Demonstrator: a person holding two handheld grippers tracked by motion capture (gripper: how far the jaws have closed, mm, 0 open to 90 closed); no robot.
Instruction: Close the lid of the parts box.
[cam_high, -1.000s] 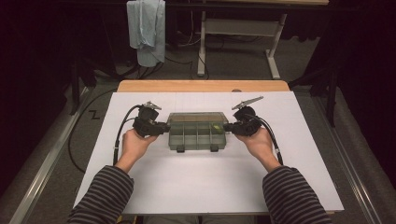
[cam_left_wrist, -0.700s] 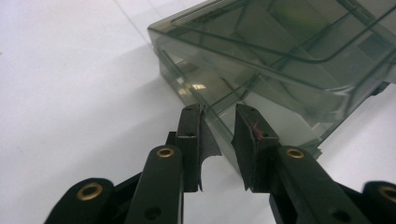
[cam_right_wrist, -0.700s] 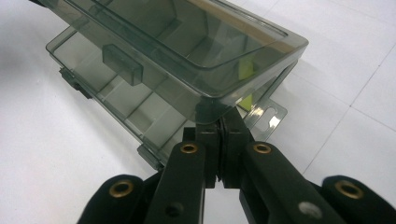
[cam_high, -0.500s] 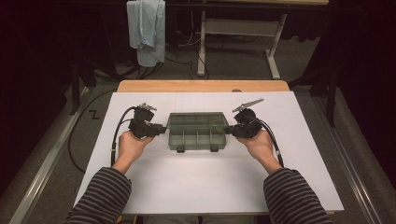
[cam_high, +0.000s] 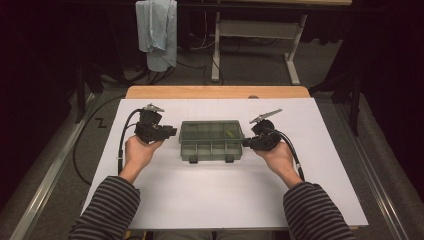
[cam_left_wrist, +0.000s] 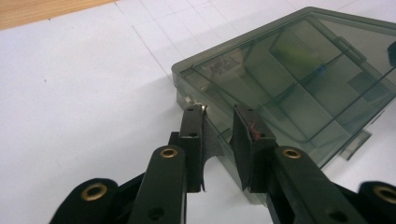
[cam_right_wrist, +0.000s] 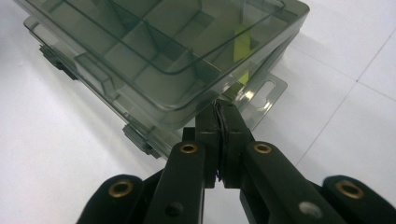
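Observation:
A smoky green clear compartment box (cam_high: 211, 140) lies lid down in the middle of the white sheet, its latches toward me. A small yellow-green item (cam_high: 229, 133) shows inside at the far right. My left gripper (cam_high: 173, 132) is just off the box's left end. In the left gripper view, the left gripper (cam_left_wrist: 218, 114) has its jaws apart with nothing pressed between them, in front of the box's corner (cam_left_wrist: 187, 74). My right gripper (cam_high: 246, 143) is at the box's right end. There the right gripper (cam_right_wrist: 219, 107) has its jaws together, tips against the end wall beside the hang tab (cam_right_wrist: 264, 95).
The white sheet (cam_high: 225, 200) covers the table, with a wooden strip (cam_high: 215, 92) along the far edge. A blue cloth (cam_high: 157, 30) hangs behind the table, beside a desk frame (cam_high: 255, 30). Each gripper's cable (cam_high: 122, 135) trails back along the sheet.
My left gripper has drawn back leftward from the box's left end, which it touched a second ago. The right gripper and the box have stayed put.

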